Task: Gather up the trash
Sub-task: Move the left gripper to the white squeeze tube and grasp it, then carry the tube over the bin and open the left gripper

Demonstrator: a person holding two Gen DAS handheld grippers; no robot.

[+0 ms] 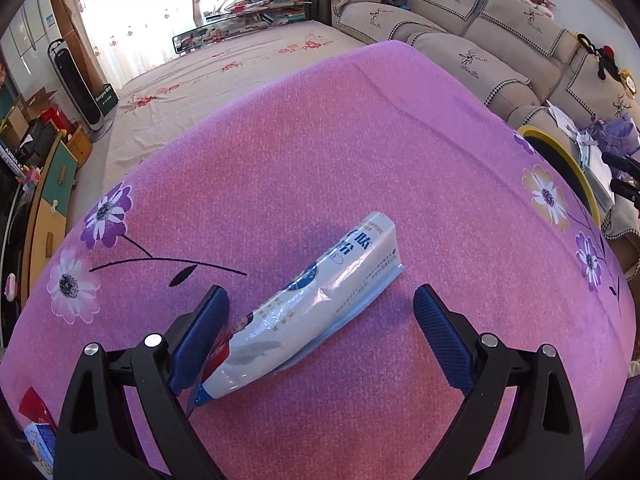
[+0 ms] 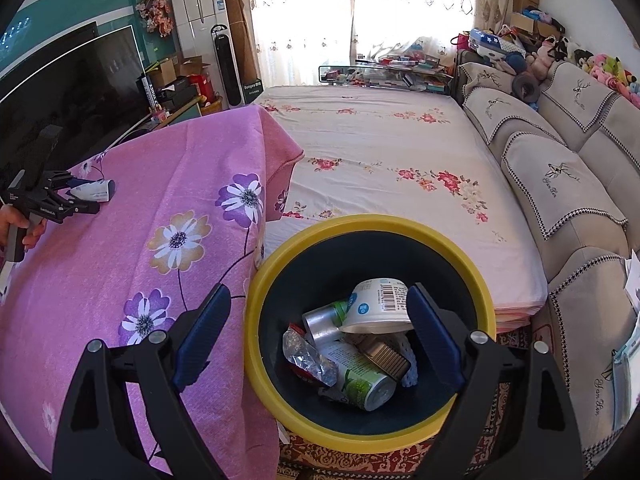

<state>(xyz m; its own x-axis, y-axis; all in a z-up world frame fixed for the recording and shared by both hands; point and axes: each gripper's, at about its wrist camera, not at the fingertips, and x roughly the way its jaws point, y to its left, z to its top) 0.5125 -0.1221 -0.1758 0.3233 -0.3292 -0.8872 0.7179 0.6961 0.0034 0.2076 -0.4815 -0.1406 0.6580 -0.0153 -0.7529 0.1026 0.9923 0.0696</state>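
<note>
Bright daylight, heavy fisheye bend

The curtained window burns out white in both views; the picture corners go black, edges curve and smear slightly, and only soft shadows show.

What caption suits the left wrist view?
Open left gripper fingers straddle a white packet lying on the pink floral cloth.

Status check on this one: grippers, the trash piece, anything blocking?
Left gripper open, straddling white packet on pink cloth. Right gripper open, empty, over yellow-rimmed bin. Nothing blocking the packet.
</note>
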